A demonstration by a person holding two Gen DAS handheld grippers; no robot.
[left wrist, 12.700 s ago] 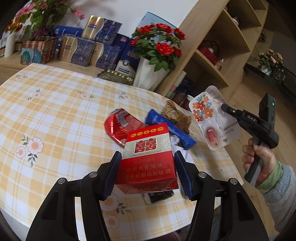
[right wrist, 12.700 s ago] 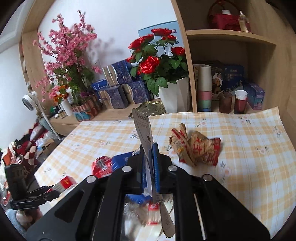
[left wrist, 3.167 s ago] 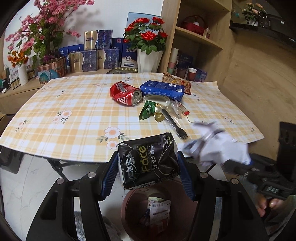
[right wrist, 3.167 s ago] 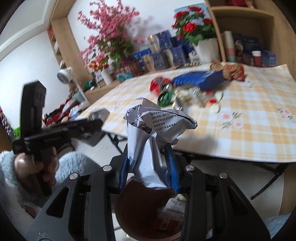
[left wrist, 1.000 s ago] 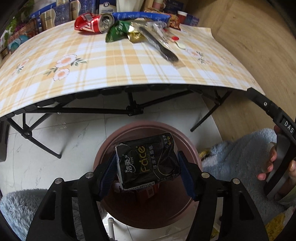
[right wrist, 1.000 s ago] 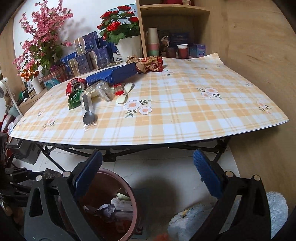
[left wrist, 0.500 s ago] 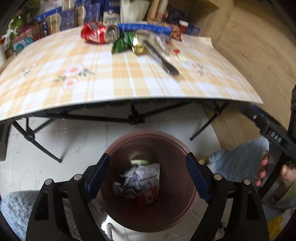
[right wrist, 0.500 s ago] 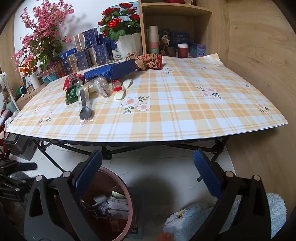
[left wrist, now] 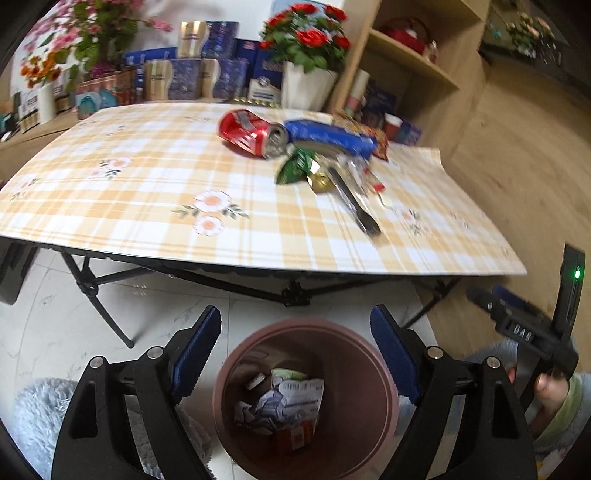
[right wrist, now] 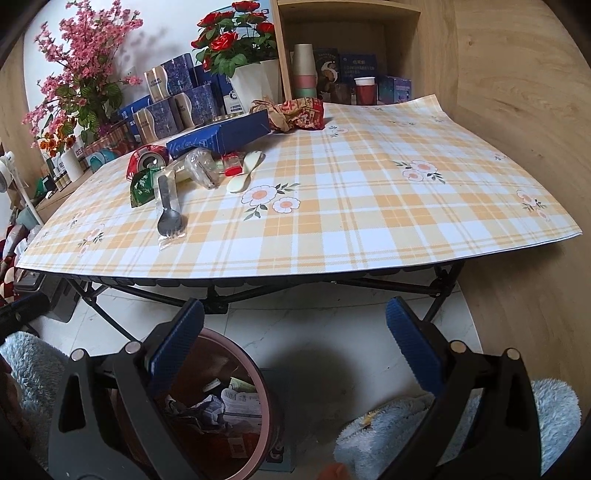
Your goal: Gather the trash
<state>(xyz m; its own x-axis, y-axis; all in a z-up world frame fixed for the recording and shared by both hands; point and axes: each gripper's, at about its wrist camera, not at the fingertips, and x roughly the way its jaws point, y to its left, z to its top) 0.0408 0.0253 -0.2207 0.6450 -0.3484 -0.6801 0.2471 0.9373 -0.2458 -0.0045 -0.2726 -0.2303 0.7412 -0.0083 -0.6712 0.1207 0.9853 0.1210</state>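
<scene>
white marble-look floor tiles, wooden shelf unit, plaid-covered folding table, white wall

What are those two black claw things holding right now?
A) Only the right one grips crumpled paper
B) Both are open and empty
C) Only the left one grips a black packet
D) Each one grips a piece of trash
B: the left gripper and the right gripper both have their blue pads spread wide with nothing between them, above the brown trash bin.

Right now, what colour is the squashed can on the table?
Red, with a silver top: the crushed can shows best in the left wrist view.
</scene>
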